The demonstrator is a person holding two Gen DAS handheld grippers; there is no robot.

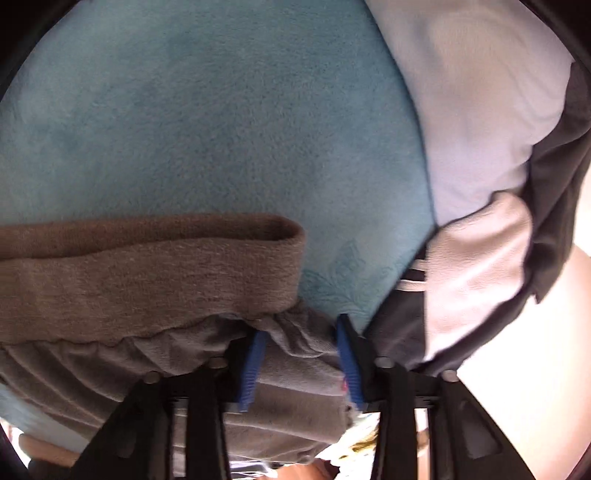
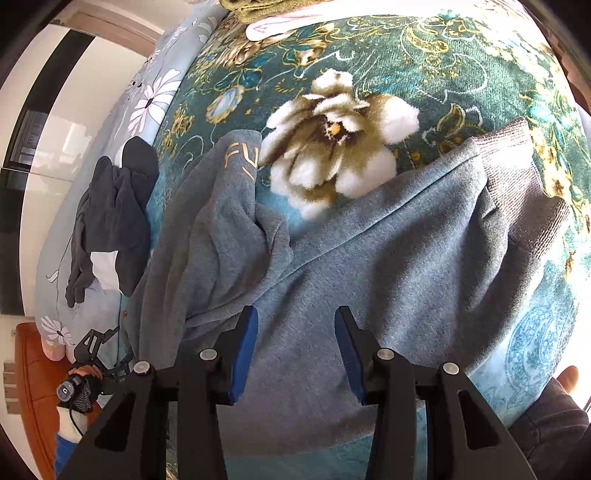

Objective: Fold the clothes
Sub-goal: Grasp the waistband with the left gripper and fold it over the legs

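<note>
A grey sweatshirt [image 2: 369,266] with ribbed cuffs lies spread on a teal floral blanket [image 2: 388,62]. One part with gold lettering [image 2: 240,158] is bunched at the left. My right gripper [image 2: 295,321] is open and hovers just above the sweatshirt's middle, holding nothing. In the left wrist view, my left gripper [image 1: 301,332] has grey sweatshirt fabric [image 1: 299,354] between its blue pads, beside the brown-grey ribbed hem [image 1: 155,273]. The jaws stand fairly wide with the cloth bunched between them. Plain teal blanket [image 1: 221,122] fills the view beyond.
A dark grey and white garment [image 2: 110,225] lies crumpled at the left on a light floral sheet [image 2: 147,99]; it also shows in the left wrist view [image 1: 480,258]. Folded olive and pink cloth [image 2: 266,14] sits at the far edge. The other hand-held gripper [image 2: 92,350] shows at lower left.
</note>
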